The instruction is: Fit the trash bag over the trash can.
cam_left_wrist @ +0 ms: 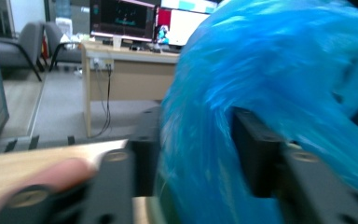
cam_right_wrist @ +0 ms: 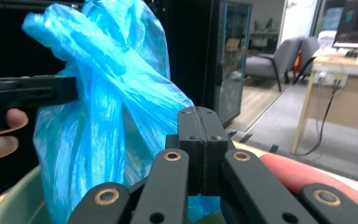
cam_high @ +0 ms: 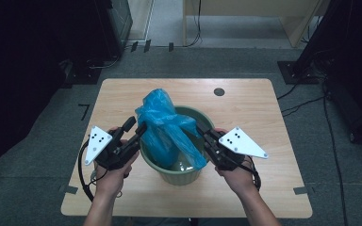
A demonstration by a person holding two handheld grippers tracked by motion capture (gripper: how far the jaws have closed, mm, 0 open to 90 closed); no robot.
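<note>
A blue plastic bag (cam_high: 162,127) stands bunched up out of a green bucket (cam_high: 179,175) at the middle of the wooden table (cam_high: 245,188). The left tongs (cam_high: 136,128) stand partly apart at the bucket's left rim, bag film between the jaws; whether the pads press it cannot be told. The right tongs (cam_right_wrist: 199,122) are fully closed, jaw against jaw, at the bucket's right rim, just beside the bag.

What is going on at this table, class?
A person is fitting a blue plastic bag into a green bin on the wooden table. The left gripper has the bag between its open jaws. The right gripper is shut at the bin's far rim, with bag film beside it.
</note>
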